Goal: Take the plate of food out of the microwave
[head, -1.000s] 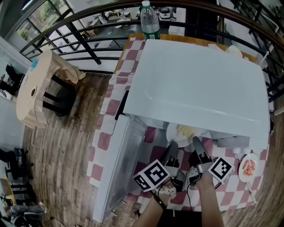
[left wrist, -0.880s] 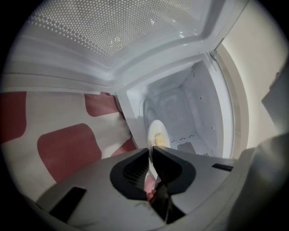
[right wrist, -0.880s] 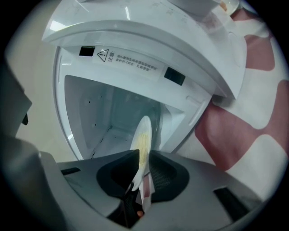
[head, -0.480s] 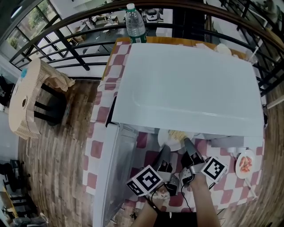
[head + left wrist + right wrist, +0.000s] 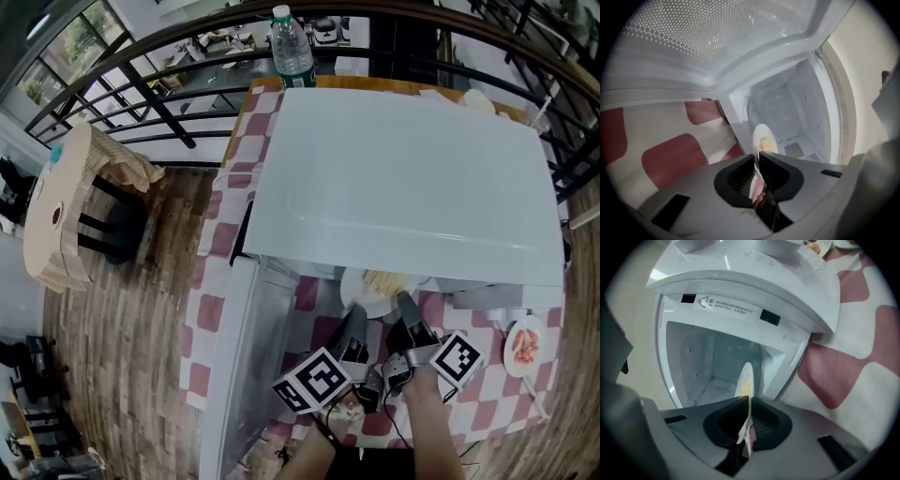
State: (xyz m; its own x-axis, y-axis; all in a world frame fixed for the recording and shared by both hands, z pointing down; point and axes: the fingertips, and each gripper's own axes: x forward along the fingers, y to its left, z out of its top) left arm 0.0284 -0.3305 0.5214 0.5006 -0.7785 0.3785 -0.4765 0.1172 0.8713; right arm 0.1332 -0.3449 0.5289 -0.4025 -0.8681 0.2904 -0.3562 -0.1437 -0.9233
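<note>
Right gripper (image 5: 750,401), jaws just closing, pinches the plate of food (image 5: 746,378) by its rim. Left gripper (image 5: 757,155), jaws easing wider, seems to nip that rim too. Only the head view shows the plate at the microwave's (image 5: 403,169) open mouth, above the checked cloth (image 5: 211,314).

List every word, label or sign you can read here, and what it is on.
Nothing can be quoted.
Sticker on the microwave's door frame: warning triangle, two lines of print too blurred to read.
Water bottle label: too small to read.
Marker cubes: square patterns, no words.
</note>
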